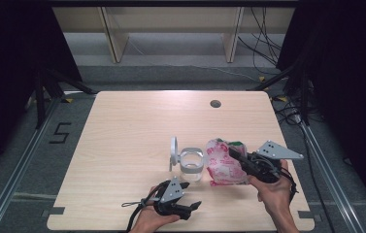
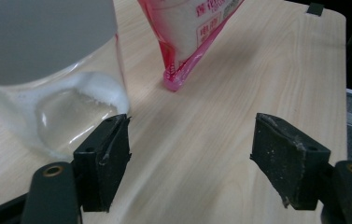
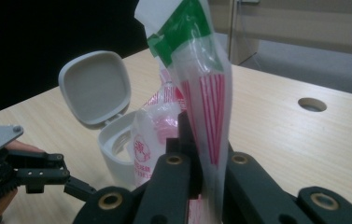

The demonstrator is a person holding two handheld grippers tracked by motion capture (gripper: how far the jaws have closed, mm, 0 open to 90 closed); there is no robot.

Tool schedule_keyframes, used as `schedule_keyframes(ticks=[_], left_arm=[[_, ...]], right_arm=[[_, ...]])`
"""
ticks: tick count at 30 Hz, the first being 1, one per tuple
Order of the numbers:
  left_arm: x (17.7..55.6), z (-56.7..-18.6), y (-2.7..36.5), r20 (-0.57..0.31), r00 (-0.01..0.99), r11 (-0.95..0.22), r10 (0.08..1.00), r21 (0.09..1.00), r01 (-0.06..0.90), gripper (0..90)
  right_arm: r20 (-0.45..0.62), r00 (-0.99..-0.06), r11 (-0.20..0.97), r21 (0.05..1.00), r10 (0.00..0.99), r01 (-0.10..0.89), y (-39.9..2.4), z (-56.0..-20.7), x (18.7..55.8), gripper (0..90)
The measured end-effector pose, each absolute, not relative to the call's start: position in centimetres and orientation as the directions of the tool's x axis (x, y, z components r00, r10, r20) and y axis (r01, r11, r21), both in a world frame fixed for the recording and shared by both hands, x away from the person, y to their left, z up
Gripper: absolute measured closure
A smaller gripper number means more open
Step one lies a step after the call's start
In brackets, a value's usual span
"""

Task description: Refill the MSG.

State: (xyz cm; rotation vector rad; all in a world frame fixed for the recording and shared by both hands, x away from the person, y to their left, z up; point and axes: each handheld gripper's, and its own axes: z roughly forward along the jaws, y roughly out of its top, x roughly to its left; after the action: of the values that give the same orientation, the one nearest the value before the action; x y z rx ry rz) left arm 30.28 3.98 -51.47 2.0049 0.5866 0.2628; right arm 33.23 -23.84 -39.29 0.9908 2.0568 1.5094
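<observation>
Right gripper point(image 1: 235, 156) pinches the pink-and-white bag point(image 1: 223, 162), jaws pressed onto its upper part; the bag's bottom corner rests on the table point(image 1: 122, 126), right of centre toward the near edge. Just left of the bag, close beside it, stands the clear jar point(image 1: 191, 165) with its grey hinged lid point(image 1: 173, 151) flipped open and upright, white grains in the bottom. Left gripper point(image 1: 190, 194) sits near the front edge, jaws spread, nothing between them, one jaw close to the jar's base. Cable hole point(image 1: 215, 103) near the far edge.
</observation>
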Motion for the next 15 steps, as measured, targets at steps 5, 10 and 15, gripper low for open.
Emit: schedule_keyframes(ticks=[5,10,15], left_arm=[[30.7,-51.5,2.3,-0.026,0.843,-0.408,0.537,0.867,0.287,27.4],[31.2,-51.4,0.5,-0.017,0.832,-0.375,0.554,0.888,0.268,29.5],[31.4,-51.5,-0.7,-0.019,0.822,-0.356,0.569,0.895,0.268,31.4]], right_arm=[[0.06,-0.67,0.153,0.955,0.74,0.255,-24.0,-37.4,32.8,90.0],[0.036,-0.671,0.149,0.965,0.741,0.216,-23.9,-35.6,32.1,90.0],[0.053,-0.689,0.132,0.968,0.722,0.213,-23.6,-35.4,32.0,90.0]])
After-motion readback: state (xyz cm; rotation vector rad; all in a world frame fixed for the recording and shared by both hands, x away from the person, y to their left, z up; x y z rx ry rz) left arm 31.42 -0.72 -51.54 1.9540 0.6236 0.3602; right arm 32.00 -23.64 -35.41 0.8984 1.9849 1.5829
